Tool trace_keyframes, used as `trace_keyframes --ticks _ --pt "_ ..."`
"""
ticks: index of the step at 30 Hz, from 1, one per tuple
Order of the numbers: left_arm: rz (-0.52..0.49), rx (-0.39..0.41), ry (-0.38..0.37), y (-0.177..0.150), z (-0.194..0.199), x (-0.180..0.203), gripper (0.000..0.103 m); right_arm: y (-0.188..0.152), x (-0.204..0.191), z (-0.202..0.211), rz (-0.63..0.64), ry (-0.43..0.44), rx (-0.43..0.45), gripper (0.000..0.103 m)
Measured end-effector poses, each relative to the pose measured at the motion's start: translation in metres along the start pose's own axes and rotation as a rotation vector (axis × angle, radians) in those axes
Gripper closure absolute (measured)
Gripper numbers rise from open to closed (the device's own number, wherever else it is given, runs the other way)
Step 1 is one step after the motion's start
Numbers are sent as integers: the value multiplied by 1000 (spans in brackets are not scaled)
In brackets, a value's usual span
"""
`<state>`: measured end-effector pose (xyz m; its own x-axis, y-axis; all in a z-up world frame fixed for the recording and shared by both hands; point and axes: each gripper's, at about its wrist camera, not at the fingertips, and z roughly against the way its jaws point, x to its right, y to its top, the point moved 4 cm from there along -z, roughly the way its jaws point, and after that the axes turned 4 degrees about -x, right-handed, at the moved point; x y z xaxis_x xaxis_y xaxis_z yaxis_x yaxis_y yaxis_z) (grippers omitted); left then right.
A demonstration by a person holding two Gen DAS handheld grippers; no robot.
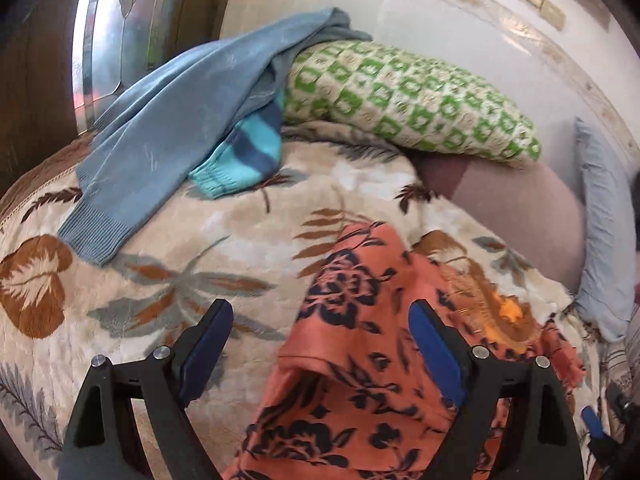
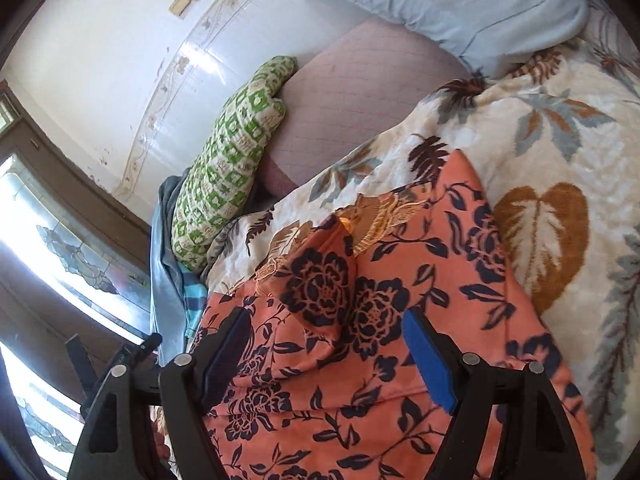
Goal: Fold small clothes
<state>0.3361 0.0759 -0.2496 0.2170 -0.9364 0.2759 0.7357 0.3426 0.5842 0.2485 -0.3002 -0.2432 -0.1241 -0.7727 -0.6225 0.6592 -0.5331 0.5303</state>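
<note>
An orange garment with dark blue flowers lies on the floral blanket. My left gripper hovers over its left edge, jaws wide apart, pads pressing nothing; the cloth lies under and between them. In the right wrist view the same orange garment spreads below my right gripper, which is open too, its blue pads clear of the cloth. A fold of the garment with gold embroidery sits at its far end.
A grey-blue sweater and a turquoise striped knit lie at the far left of the bed. A green patterned pillow and a pale blue pillow lean on the white wall. A door with glass stands behind.
</note>
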Motion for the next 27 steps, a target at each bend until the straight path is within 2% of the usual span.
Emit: trace_keyframes --ticks 2,4,6,8,9,10,11,12,13,17,22,25,27 --pt "35 -51 11 1 -15 -9 13 7 -18 -14 55 -37 -1 21" --pt "50 -52 14 6 -22 -15 13 9 -34 -31 112 -94 -11 19" --pt "40 -59 8 8 -27 -16 13 5 -45 -53 157 -196 -44 19" --pt "45 -100 -36 7 -36 -13 13 0 -45 -75 175 -280 -77 19" --pt "39 -123 -32 6 -40 -13 13 -2 -41 -84 180 -315 -96 19" --pt "19 -146 7 4 -45 -13 13 -4 -36 -92 178 -357 -116 23" --pt "-9 -171 54 1 -50 -15 13 -5 -30 -97 169 -375 -131 56" --pt "-38 -203 88 -2 -56 -16 13 -5 -21 -98 150 -385 -146 98" --pt "-57 -232 102 -6 -62 -17 13 -3 -12 -92 113 -399 -133 98" --pt "-117 -254 99 -13 -61 -12 13 5 19 -57 17 -401 -62 98" --pt "-185 -279 101 -26 -59 -5 13 -22 47 -46 -50 -402 -145 98" --pt "-196 -294 92 -29 -56 -7 13 -37 64 -35 -129 -332 -121 97" --pt "-210 -295 96 -29 -55 -8 13 -37 72 -26 -192 -278 -137 92"
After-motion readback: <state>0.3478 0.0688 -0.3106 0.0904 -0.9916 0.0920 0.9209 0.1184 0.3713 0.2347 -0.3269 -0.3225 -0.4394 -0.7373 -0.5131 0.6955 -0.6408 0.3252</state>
